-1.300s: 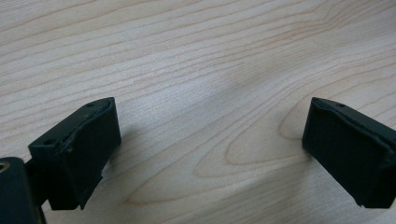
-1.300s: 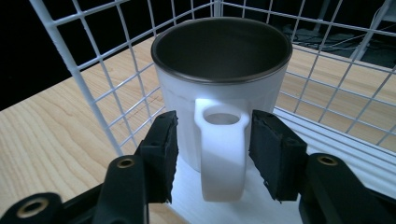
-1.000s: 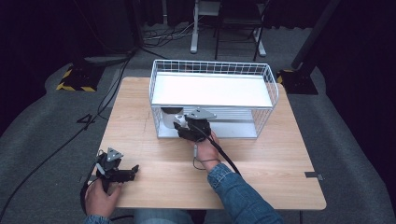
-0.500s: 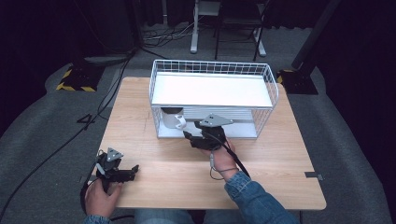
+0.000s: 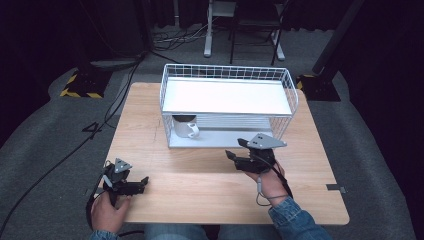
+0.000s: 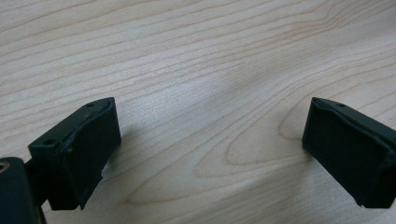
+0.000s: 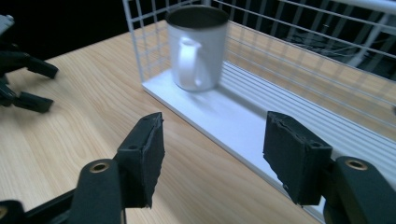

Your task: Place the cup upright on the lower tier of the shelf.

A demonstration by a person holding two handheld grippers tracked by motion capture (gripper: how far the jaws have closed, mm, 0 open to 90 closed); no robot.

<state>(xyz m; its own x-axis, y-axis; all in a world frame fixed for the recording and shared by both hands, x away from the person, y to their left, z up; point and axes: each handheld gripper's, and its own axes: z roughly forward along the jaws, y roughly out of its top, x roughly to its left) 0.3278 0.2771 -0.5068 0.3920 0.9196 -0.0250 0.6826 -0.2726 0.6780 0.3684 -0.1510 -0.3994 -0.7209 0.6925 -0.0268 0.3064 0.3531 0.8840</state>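
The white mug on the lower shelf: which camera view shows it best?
The right gripper view shows the white mug best: close, upright, its handle facing the camera and its dark inside visible, though slightly blurred. In the high view the mug is small and partly hidden under the rack's upper shelf. The left gripper view shows bare wooden table.

A light wooden table [image 5: 200, 190] stood on grey carpet [image 5: 45, 150]. Beyond it — a white desk frame [image 5: 207, 30], floor cables [image 5: 170, 37], and yellow-black striped bases [image 5: 80, 87] — sat in darkness.

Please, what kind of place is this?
Probably a recording studio or lab, not a home: a bare wooden table with one wire rack and one mug, dark curtains around, cables on grey carpet.
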